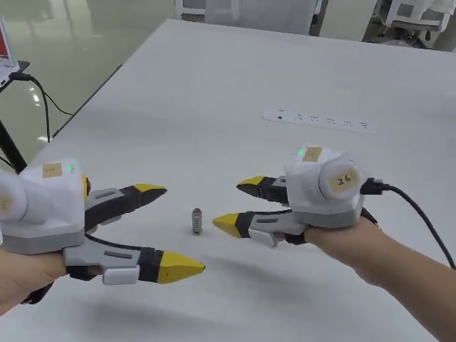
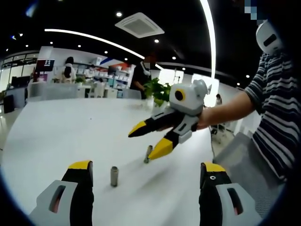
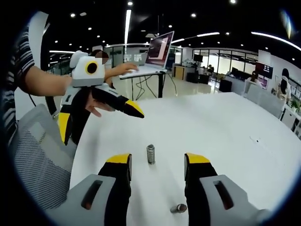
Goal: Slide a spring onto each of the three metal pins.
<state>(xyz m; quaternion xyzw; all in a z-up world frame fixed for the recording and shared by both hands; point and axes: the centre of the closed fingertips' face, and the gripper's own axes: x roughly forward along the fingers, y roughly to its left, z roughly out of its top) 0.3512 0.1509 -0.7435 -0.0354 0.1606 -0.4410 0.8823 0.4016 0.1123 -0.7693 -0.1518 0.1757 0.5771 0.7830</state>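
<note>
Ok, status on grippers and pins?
Left gripper open, right gripper open, both empty. Small grey metal pin with coiled spring upright on white table between them. Second small metal piece by right jaws.

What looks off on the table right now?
One small metal piece by the right gripper's lower tip leans over rather than standing; too small to tell pin or spring. The spring-wrapped pin stands upright. Nothing else stands out.

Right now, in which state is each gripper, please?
Left gripper: open, holding nothing.
Right gripper: open, holding nothing.
</note>
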